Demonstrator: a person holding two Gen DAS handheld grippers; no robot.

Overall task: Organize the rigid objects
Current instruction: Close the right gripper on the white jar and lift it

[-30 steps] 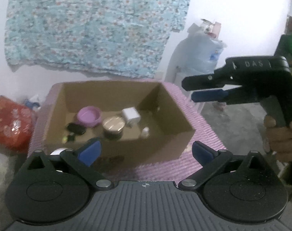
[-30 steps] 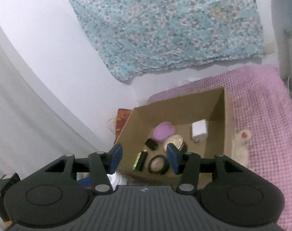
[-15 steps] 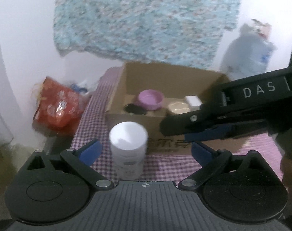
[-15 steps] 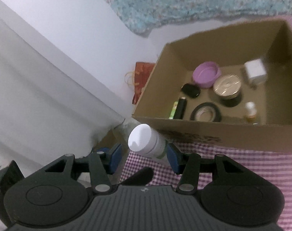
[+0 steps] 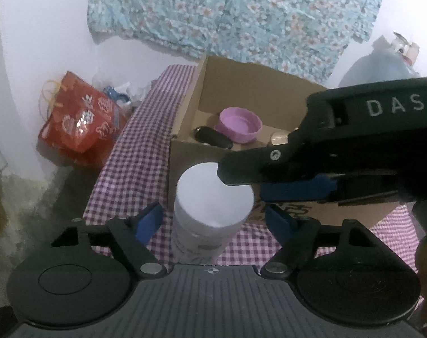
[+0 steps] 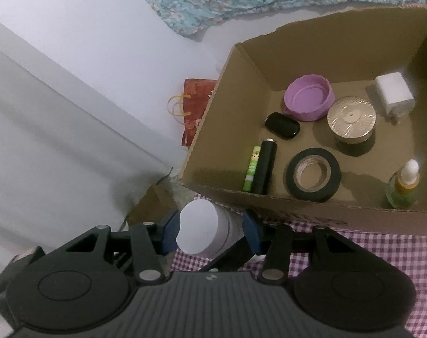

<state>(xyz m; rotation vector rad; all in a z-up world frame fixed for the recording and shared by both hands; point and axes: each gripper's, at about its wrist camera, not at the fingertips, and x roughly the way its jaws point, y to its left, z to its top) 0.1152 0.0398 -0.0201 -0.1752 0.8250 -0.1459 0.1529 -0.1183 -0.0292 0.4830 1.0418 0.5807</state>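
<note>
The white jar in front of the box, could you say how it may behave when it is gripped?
The white jar looks rigid, so it should hold shape. Its smooth round wall may slip or turn between pads. Standing tall on the checked cloth, it could tip if nudged high.

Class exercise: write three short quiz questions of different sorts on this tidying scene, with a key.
1. True or false: the white-lidded jar stands inside the cardboard box.
2. What lies right beside the green stick? A) black cylinder B) purple lid C) white charger
3. Which gripper has the jar between its fingers: the left gripper, the right gripper, or both?
Key: 1 false; 2 A; 3 both.
</note>
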